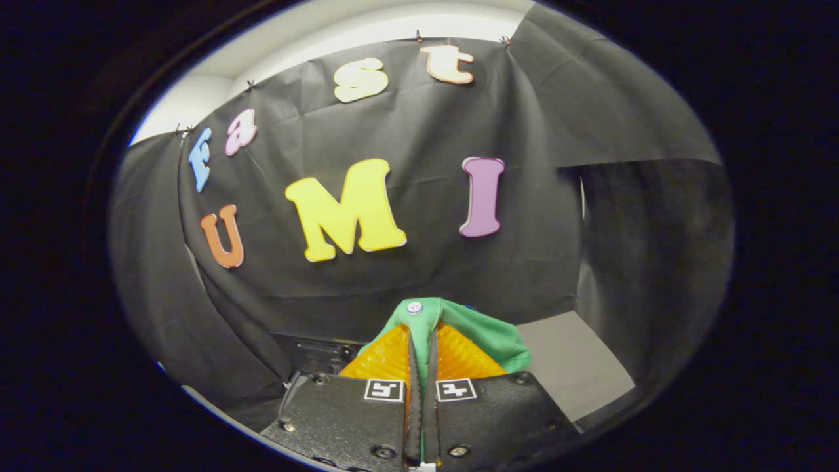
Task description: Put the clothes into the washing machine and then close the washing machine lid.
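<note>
A green garment [482, 328] is pinched between the jaws, which are closed on it with only a thin strip of cloth showing down the gap between the two fingers [383, 357]. The fabric is bunched over and just ahead of the fingertips, spilling mostly to the right side of the gripper [423, 354], and a small pale button [414, 307] is seen at its topmost fold. The cloth appears soft and thin, probably a knit or light woven, folded into a limp hump with no clear long axis; whatever hangs below the jaws is hidden.

Beyond the jaws a dark object [318, 354] is glimpsed low on the left, with screws or fittings on it; whether it is part of the washing machine cannot be told. A flat grey panel [570, 364] lies to the right. It is judged that the garment is being carried, and that the machine's opening has yet to be brought ahead of the jaws.
</note>
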